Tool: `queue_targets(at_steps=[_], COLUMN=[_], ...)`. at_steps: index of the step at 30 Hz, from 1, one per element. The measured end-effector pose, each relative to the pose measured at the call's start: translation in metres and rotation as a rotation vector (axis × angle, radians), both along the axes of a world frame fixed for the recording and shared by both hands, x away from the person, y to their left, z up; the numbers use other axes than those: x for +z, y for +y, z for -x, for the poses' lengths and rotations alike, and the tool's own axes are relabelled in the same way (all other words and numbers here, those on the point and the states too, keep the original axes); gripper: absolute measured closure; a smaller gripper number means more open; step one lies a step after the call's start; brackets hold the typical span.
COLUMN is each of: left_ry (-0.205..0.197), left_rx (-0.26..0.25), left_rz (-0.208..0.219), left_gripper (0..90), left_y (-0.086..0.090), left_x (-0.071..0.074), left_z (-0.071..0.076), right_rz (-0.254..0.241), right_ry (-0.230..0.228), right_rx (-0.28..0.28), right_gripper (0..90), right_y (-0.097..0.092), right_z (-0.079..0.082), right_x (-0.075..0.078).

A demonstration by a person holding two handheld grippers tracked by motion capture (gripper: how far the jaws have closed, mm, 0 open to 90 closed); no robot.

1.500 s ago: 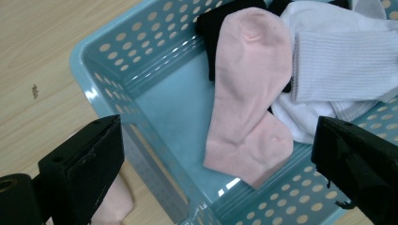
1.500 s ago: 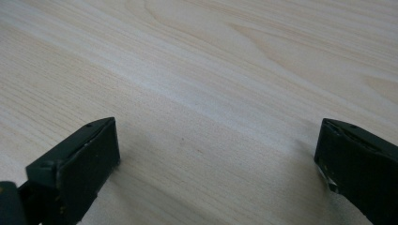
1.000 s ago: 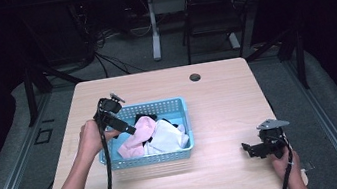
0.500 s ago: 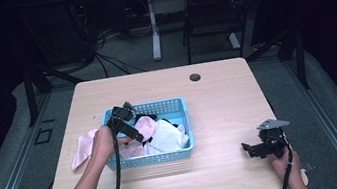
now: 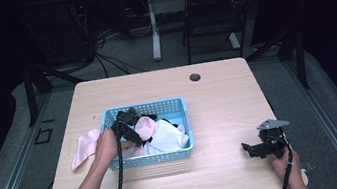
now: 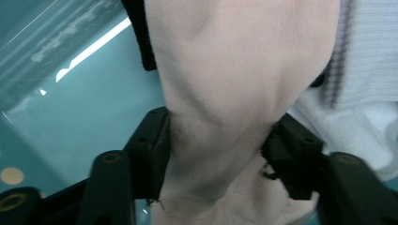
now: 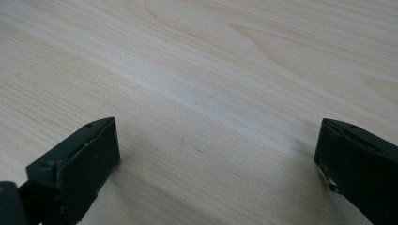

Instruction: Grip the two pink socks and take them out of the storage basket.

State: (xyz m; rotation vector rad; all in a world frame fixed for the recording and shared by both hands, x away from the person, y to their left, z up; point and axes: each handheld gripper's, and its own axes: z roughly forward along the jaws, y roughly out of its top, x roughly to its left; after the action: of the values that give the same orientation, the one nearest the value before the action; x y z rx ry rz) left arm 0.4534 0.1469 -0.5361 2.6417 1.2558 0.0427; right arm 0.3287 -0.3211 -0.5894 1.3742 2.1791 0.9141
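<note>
From above we see the left gripper [image 5: 128, 126] down in the blue basket [image 5: 178, 107]; its own view shows its jaws, just closing, pinching a pink cloth [image 6: 220, 93]. Our right gripper [image 7: 216, 173] rests wide open, empty, over the table [image 7: 211, 56].

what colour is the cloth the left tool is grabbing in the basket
Pale pink cloth, clearest in the left gripper view.

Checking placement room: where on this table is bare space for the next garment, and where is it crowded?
Bare wood runs behind the blue basket to the table grommet, and between basket and right gripper. Crowded: the basket, where the left gripper clamps a pink garment, and its left, beside a pink cloth.
</note>
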Motion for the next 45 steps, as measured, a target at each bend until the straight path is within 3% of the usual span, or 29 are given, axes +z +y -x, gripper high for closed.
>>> queue_targets(at_steps=[6, 12, 27, 45], left_ry=[-0.014, -0.024, -0.082, -0.123], left_rx=[-0.002, -0.018, -0.041, -0.048], left_rz=[-0.001, 0.005, 0.033, 0.054], left_gripper=[68.3, 76.2, 80.7, 80.8], left_y=[0.003, 0.002, 0.005, 0.015], left_x=[0.004, 0.010, 0.042, 0.078], left_z=[0.003, 0.006, 0.011, 0.012], right_rz=[0.000, 0.000, 0.000, 0.000], right_ry=[0.000, 0.000, 0.000, 0.000], right_rx=[0.000, 0.000, 0.000, 0.000], right_gripper=[0.0, 0.0, 0.0, 0.0], right_y=[0.000, 0.000, 0.000, 0.000], right_z=[0.000, 0.000, 0.000, 0.000], right_x=[0.000, 0.000, 0.000, 0.000])
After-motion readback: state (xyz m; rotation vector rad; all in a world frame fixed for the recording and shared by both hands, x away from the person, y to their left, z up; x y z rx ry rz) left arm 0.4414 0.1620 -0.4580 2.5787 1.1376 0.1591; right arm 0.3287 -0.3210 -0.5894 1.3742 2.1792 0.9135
